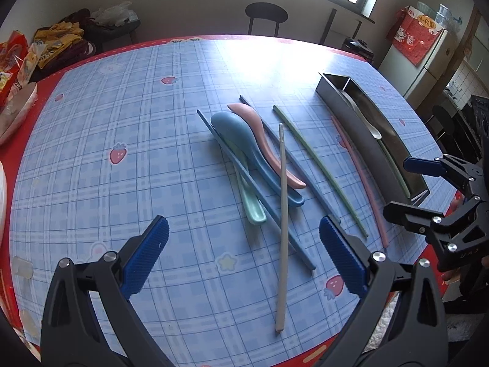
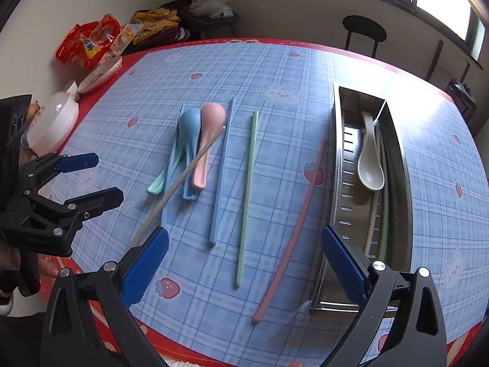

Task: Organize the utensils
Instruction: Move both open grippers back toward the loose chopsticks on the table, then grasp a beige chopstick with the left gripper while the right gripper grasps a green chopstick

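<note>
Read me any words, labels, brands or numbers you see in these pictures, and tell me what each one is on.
Red snack bag: large printed characters, too blurred to read.
Red hanging cloth: a yellow patch with characters, unreadable.
Tablecloth: white lettering along the far red border, too small to read.
Left gripper body: faint embossed lettering, not legible.
Nothing reads clearly.

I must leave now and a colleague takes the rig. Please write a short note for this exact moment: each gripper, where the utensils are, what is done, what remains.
Left gripper: open, empty, above the beige chopstick.
Right gripper: open, empty, between the pink chopstick and the metal tray.
Done: a beige spoon lies in the tray, with stick-like pieces beside it.
Left on the table: blue spoon, pink spoon, mint spoon, two blue chopsticks, green chopstick, plus the pink and beige ones.
</note>
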### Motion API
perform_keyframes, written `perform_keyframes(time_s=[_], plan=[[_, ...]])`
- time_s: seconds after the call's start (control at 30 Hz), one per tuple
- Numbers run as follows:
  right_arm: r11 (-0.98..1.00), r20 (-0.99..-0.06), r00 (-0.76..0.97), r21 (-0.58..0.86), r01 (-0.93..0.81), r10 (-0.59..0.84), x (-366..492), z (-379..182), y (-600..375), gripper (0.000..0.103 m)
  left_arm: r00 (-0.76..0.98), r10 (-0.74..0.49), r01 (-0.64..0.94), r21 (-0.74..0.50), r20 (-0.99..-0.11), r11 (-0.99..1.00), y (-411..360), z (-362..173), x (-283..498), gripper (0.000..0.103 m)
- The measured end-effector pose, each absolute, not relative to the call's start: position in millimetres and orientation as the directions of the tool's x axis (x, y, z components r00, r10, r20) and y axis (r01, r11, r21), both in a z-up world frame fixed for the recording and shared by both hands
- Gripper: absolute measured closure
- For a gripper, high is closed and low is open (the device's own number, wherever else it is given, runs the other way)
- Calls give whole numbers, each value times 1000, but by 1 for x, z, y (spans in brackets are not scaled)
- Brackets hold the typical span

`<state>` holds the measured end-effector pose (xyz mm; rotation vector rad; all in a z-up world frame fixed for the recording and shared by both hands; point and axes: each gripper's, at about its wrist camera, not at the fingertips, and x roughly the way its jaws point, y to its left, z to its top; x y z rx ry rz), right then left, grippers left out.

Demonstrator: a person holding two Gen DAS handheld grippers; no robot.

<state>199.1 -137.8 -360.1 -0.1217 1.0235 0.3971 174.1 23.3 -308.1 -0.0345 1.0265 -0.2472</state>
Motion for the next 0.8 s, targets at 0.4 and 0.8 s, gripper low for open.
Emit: perform_keyframes(time_s=[0.4,0.8], plan=[[936,-861,431,130,-326,270,202,-366,-148,6,427,-279,207,-208,-860,956,18,-328,168,6],[916,-868,376,191,-351,325,221,-374,-143,40,421,-309,192,-250,-853,949,18,-331,174,23]])
